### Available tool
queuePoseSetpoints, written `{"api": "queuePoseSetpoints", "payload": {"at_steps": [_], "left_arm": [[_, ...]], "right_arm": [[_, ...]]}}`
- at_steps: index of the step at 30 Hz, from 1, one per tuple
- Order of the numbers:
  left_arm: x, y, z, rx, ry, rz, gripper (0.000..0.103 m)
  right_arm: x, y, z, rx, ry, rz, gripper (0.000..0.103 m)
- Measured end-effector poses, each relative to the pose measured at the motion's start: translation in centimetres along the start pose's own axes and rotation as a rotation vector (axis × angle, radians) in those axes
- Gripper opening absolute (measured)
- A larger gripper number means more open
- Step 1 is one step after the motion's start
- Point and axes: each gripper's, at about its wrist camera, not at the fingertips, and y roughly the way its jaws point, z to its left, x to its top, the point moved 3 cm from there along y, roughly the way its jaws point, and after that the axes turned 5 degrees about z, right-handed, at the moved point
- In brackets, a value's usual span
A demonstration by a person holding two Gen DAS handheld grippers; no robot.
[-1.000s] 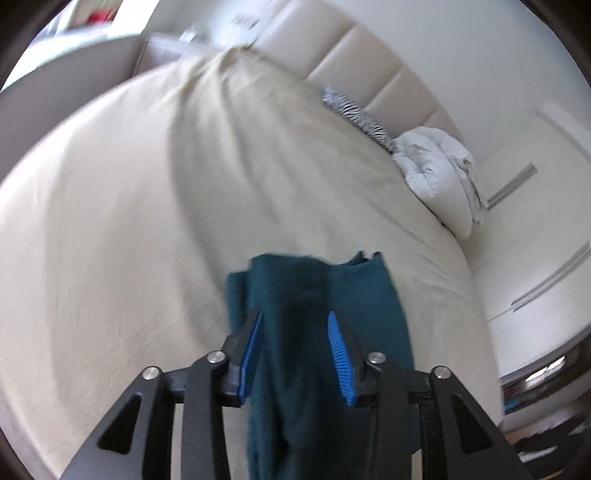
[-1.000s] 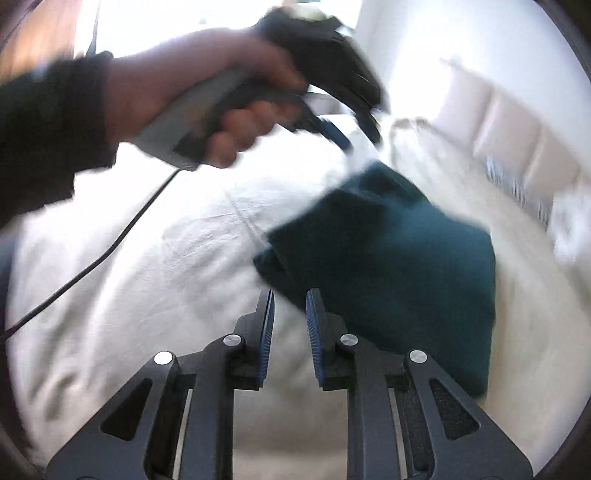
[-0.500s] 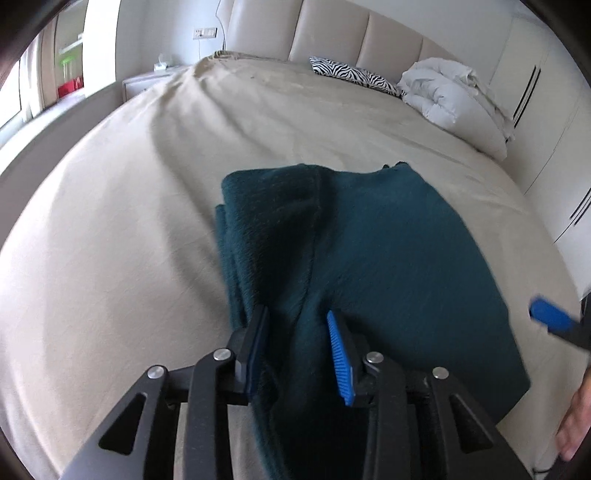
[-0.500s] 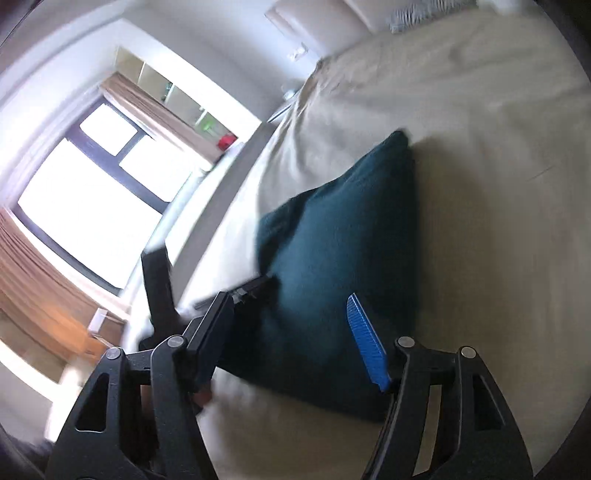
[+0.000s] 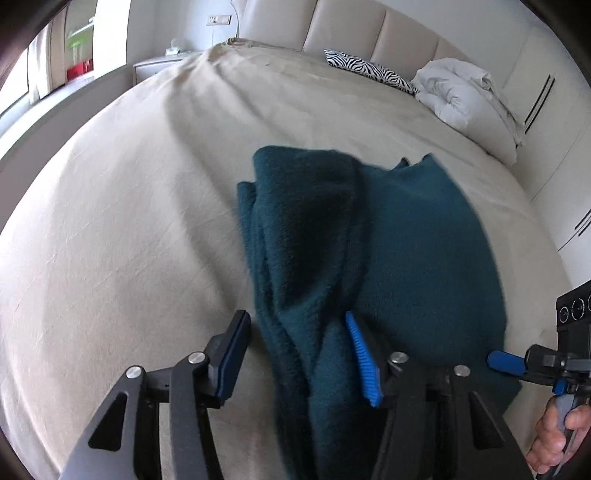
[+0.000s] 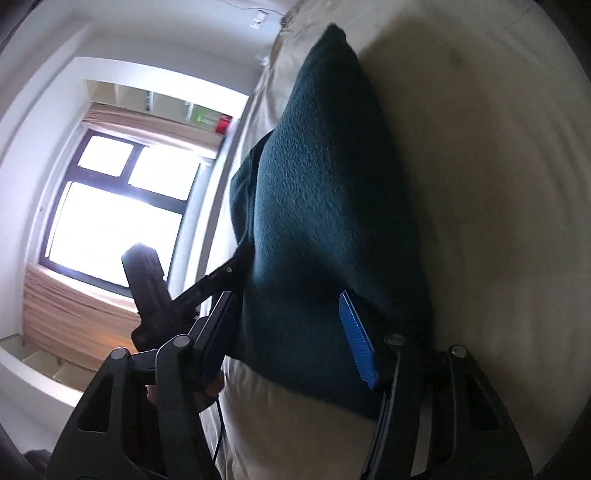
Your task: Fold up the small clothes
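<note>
In the left wrist view, we see the left gripper [image 5: 299, 354] with its jaws at a middle width; they have just been opening. A bunched fold of the dark teal garment [image 5: 388, 251] passes between them. The blue pad on the right side lies against the cloth, but the other pad stands apart from it with the beige sheet [image 5: 129, 221] visible in the gap, so nothing is clamped.

In the right wrist view, the right gripper [image 6: 291, 339] is rolled to the side, and its jaws, at a middle width too, have just been closing a little. The near edge of the garment [image 6: 325, 192] lies between them, and we cannot see the pads pressing on it.

The garment rests partly folded on the sheet of the bed, near the front edge. Farther away, at the padded headboard [image 5: 351, 26], we see a zebra-striped pillow [image 5: 369, 68] and beside it a white crumpled duvet [image 5: 465, 92]. A bright window [image 6: 114, 210] is behind the left gripper in the right wrist view.
</note>
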Motion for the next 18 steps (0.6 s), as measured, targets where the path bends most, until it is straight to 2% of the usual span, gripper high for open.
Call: {"api": "queuePoseSetpoints", "payload": {"at_steps": [1, 3, 5, 6, 7, 9, 11, 12, 15, 18], "left_arm": [[0.1, -0.5, 0.1, -0.009, -0.015, -0.002, 0.050], [0.2, -2.1, 0.5, 0.026, -0.032, -0.025, 0.050], [0.8, -4.3, 0.5, 0.104, -0.040, -0.092, 0.050], [1.2, -5.2, 0.2, 0.116, -0.037, -0.120, 0.050], [2.0, -6.1, -0.6, 0.102, -0.024, -0.155, 0.050], [3.1, -6.2, -2.2, 0.072, 0.013, -0.172, 0.050], [4.4, -4.7, -4.4, 0.062, 0.071, -0.166, 0.050], [4.7, -3.8, -4.8, 0.057, 0.081, -0.150, 0.050], [4.9, 2.7, -5.1, 0.036, 0.067, 0.032, 0.051], [4.5, 3.1, -4.6, 0.026, 0.068, -0.011, 0.052]], "right_arm": [[0.5, -0.3, 0.4, -0.002, 0.001, -0.009, 0.059], [2.2, -1.6, 2.3, 0.021, -0.047, -0.062, 0.059], [4.7, -2.2, 3.6, 0.040, -0.059, -0.088, 0.059], [6.0, -2.1, 3.9, 0.041, -0.050, -0.091, 0.059], [7.3, -1.6, 3.8, 0.038, -0.035, -0.090, 0.059], [10.0, 0.0, 3.1, 0.029, 0.017, -0.070, 0.059], [12.4, 2.0, 1.4, -0.014, 0.096, -0.056, 0.058], [12.9, 3.0, 1.2, -0.035, 0.095, -0.055, 0.057], [14.0, 5.0, 0.5, -0.058, 0.086, -0.083, 0.057], [14.6, 5.8, 2.1, -0.118, 0.020, -0.046, 0.058]]}}
